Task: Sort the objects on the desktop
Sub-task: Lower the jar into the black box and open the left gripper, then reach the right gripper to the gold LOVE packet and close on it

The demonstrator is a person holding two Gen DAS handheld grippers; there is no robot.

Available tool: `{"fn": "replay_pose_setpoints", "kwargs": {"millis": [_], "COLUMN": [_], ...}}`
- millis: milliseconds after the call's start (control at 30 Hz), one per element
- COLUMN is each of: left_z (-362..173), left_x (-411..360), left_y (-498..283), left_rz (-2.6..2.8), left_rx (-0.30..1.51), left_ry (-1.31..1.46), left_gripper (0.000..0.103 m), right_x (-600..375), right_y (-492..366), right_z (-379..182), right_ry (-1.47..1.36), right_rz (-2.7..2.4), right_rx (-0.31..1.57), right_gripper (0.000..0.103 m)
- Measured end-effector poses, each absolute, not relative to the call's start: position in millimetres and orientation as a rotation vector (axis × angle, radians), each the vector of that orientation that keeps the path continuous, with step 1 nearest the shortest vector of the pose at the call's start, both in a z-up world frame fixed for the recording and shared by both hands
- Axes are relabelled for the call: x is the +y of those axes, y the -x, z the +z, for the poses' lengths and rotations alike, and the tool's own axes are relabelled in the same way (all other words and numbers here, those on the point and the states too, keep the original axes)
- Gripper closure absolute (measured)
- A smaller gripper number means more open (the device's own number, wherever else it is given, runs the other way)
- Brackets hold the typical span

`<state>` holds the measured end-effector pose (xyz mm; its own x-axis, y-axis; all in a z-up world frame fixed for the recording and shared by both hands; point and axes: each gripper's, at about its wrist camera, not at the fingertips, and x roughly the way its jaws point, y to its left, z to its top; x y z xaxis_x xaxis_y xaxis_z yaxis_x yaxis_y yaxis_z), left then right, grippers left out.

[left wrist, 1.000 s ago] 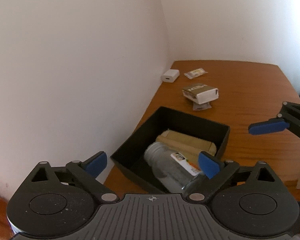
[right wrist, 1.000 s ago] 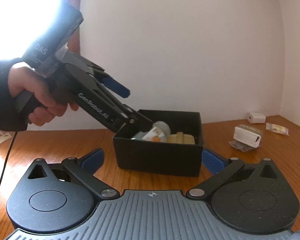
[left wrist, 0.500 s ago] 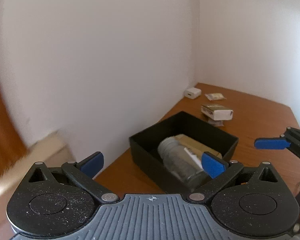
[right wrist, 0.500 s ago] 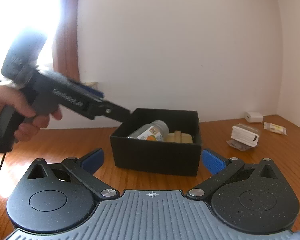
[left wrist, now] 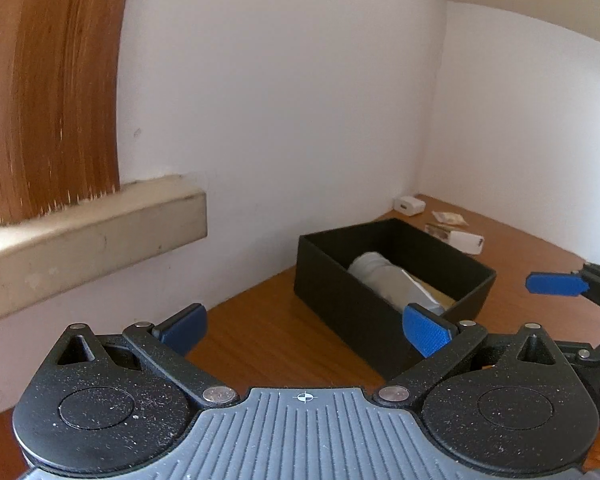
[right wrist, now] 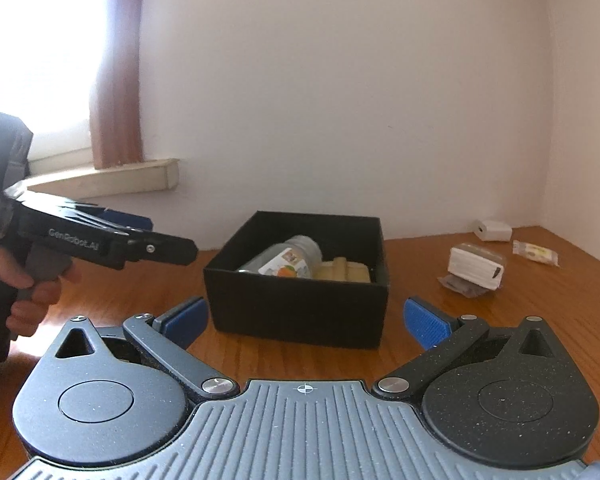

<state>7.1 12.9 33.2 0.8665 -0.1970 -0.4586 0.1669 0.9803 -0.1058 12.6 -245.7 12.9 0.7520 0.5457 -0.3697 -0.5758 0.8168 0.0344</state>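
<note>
Both your left tongs [left wrist: 304, 330] and right tongs [right wrist: 306, 318] gape empty. With the clear glass jar [right wrist: 286, 260] inside the black rectangular box [right wrist: 300, 312], reach your right tongs squarely toward the white wrapped packet [right wrist: 476, 268] near the wooden bench's [right wrist: 520, 320] far-right corner.

White walls [right wrist: 340, 100] meet in a corner behind a wooden desk [right wrist: 500, 332], with a bright window [right wrist: 40, 52], reddish-brown curtain [right wrist: 118, 64] and pale sill [right wrist: 112, 178] at left.

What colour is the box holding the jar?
Black box, clearest in the right wrist view.
</note>
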Motion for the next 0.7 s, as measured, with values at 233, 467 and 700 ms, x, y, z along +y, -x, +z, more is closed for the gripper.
{"fn": "replay_pose_setpoints", "kwargs": {"millis": [233, 467, 700], "left_z": [24, 25, 26], "left_x": [5, 8, 9], "left_y": [-3, 0, 0], "left_rz": [-0.164, -0.166, -0.144], "left_rx": [0.466, 0.457, 0.469], "left_ry": [0.007, 0.027, 0.031], "left_gripper": [0.000, 0.000, 0.000], "right_x": [-243, -253, -280], "right_y": [-13, -16, -70], "right_z": [13, 16, 38], "right_ry": [0.103, 0.049, 0.037], "right_rz": [0.581, 0.515, 0.401], "right_rx": [0.381, 0.331, 0.317], "right_gripper": [0.000, 0.000, 0.000]}}
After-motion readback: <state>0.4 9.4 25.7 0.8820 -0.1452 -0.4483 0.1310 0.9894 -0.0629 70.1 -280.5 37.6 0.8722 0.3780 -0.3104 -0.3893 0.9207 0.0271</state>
